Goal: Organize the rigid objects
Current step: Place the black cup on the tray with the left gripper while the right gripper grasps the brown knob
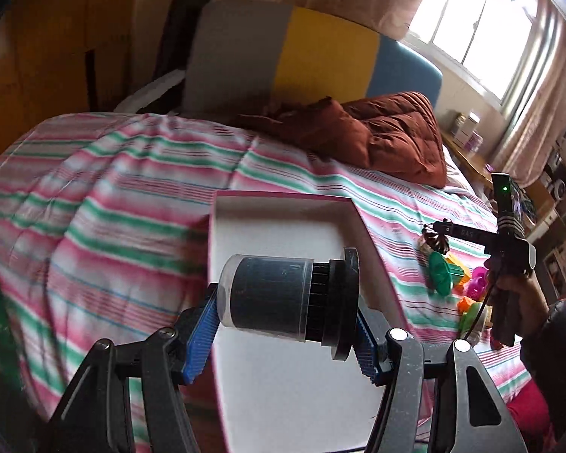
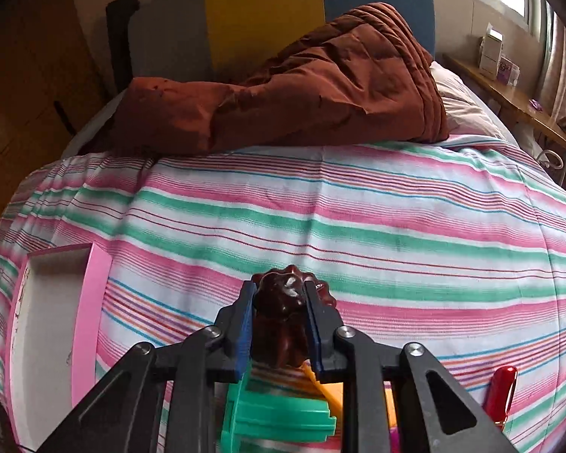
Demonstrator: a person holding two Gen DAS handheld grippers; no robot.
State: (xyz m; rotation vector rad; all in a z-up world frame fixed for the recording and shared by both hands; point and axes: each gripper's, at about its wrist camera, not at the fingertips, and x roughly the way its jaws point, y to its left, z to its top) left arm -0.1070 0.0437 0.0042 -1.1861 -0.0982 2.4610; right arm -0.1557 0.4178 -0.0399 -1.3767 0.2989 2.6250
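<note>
Striped bedding (image 1: 105, 188) covers a bed with a brown quilt (image 1: 392, 132) by the headboard. From the left wrist, the left gripper (image 1: 286, 330) clamps a dark cylinder (image 1: 283, 298) sideways above the open pink box (image 1: 283, 219); small toys (image 1: 452, 275) lie just right of it. From the right wrist, the right gripper (image 2: 281, 294) pinches a glossy brown toy (image 2: 283, 313) above a green piece (image 2: 275, 415) and an orange piece (image 2: 328, 389), the box (image 2: 90, 321) at left.

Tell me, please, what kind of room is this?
Most likely a bedroom: a bed with a striped sheet, a brown quilt bunched at its head beside a pillow, and a curtained window.
</note>
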